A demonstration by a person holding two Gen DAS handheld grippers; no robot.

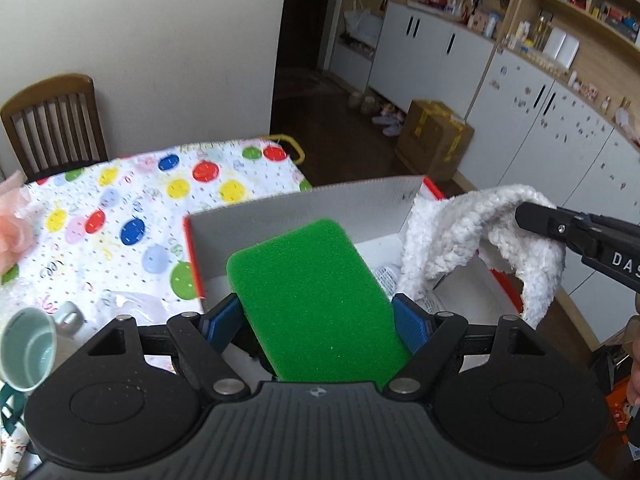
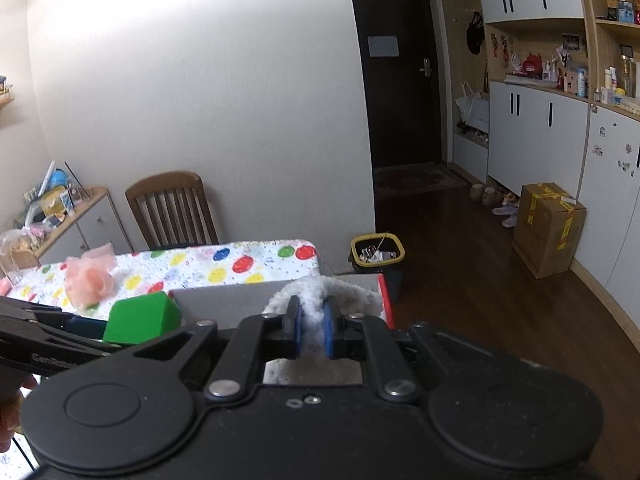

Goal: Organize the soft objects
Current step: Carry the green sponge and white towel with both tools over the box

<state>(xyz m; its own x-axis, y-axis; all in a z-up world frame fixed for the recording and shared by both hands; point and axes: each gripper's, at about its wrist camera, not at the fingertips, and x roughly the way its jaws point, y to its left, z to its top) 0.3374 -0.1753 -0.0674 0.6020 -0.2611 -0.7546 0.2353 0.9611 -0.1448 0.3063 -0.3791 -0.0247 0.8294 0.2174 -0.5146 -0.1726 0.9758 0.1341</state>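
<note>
Nearby, pink mesh flower (image 2: pixel 90 280), mug (image 1: pixel 28 348), wooden chair (image 2: pixel 172 210) beyond open box (image 1: pixel 304 204).

Chair (image 2: pixel 172 208), mug (image 1: pixel 26 350), bin (image 2: pixel 377 252).

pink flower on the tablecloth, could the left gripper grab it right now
Probably not as things stand. The left gripper is shut on the green sponge over the box, so its fingers are full. The pink flower lies apart on the tablecloth; the sponge would need dropping first.

White cloth (image 2: pixel 316 300) — in right gripper (image 2: pixel 311 330)
</note>
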